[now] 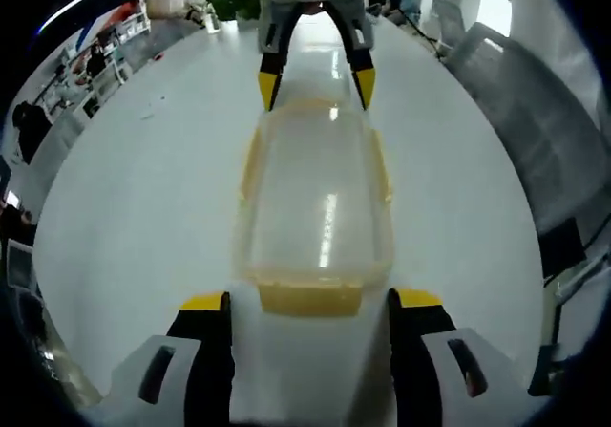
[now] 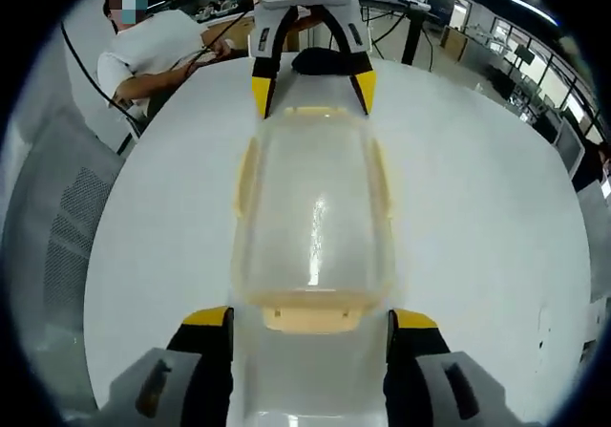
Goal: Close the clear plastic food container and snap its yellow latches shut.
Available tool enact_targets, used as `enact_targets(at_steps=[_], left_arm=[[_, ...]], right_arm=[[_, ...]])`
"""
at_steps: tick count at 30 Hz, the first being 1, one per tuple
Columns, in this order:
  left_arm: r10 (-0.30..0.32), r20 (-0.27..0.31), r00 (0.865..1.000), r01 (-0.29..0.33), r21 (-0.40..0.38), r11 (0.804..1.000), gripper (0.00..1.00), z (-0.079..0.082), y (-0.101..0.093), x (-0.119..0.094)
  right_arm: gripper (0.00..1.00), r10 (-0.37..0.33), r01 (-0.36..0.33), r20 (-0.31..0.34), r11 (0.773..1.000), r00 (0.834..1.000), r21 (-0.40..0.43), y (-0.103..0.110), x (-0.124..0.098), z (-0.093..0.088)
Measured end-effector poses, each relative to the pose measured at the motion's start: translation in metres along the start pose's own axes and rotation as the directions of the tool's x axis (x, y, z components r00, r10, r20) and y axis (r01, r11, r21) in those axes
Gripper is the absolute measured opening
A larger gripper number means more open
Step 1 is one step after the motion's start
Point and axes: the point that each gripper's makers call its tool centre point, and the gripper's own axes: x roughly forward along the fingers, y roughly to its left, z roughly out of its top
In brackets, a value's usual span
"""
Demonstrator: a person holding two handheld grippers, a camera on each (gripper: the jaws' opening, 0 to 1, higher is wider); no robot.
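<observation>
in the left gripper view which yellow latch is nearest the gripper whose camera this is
The end latch at the bottom of the container, lying between the left gripper tips. The far-end latch sits by the right gripper; the side latches run along the long edges.

The clear container [image 1: 315, 207] lies in the middle of the white bench [image 1: 143, 217], with bare bench open along both of its long sides out to the bench edges. Each short end is taken: the left claw [image 1: 310, 303] stands open at one latch, the right claw [image 2: 310, 317] open at the other. A grey chair [image 1: 544, 131] stands at one long edge, and a seated person [image 2: 158, 50] is near the left claw's end.
</observation>
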Motion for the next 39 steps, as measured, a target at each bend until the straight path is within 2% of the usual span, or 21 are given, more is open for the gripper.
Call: enact_targets(at_steps=[14, 20, 23, 26, 28, 36, 39], left_arm=[[-0.034, 0.010, 0.999, 0.034, 0.017, 0.999, 0.53, 0.0066, -0.0057, 0.0031], [-0.035, 0.012, 0.999, 0.035, 0.022, 0.999, 0.53, 0.0083, -0.0050, 0.0036], [-0.036, 0.011, 0.999, 0.036, 0.025, 0.999, 0.51, 0.0072, -0.0054, 0.0026], [-0.040, 0.012, 0.999, 0.039, 0.030, 0.999, 0.48, 0.0061, -0.0060, 0.0014], [-0.035, 0.014, 0.999, 0.035, 0.024, 0.999, 0.45, 0.0058, -0.0044, 0.0010], [-0.033, 0.012, 0.999, 0.033, 0.026, 0.999, 0.43, 0.0059, -0.0027, 0.0007], [-0.022, -0.007, 1.000, 0.022, 0.027, 0.999, 0.37, 0.0035, 0.0001, -0.0003]], right_arm=[[0.61, -0.018, 0.018, 0.003, 1.000, 1.000, -0.020, -0.0018, 0.0037, 0.0050], [0.58, -0.014, 0.015, 0.003, 0.999, 1.000, -0.033, -0.0008, 0.0040, 0.0065], [0.55, -0.014, 0.013, -0.003, 0.999, 1.000, -0.040, -0.0010, 0.0030, 0.0050], [0.45, -0.026, 0.025, -0.030, 0.999, 0.999, -0.022, -0.0033, -0.0002, -0.0014], [0.39, -0.026, 0.026, -0.025, 0.999, 0.999, -0.028, -0.0040, 0.0008, -0.0011], [0.38, -0.031, 0.031, -0.050, 0.999, 0.998, -0.018, -0.0031, 0.0016, 0.0002], [0.38, -0.026, 0.025, -0.057, 0.999, 0.998, -0.027, -0.0013, 0.0018, 0.0018]])
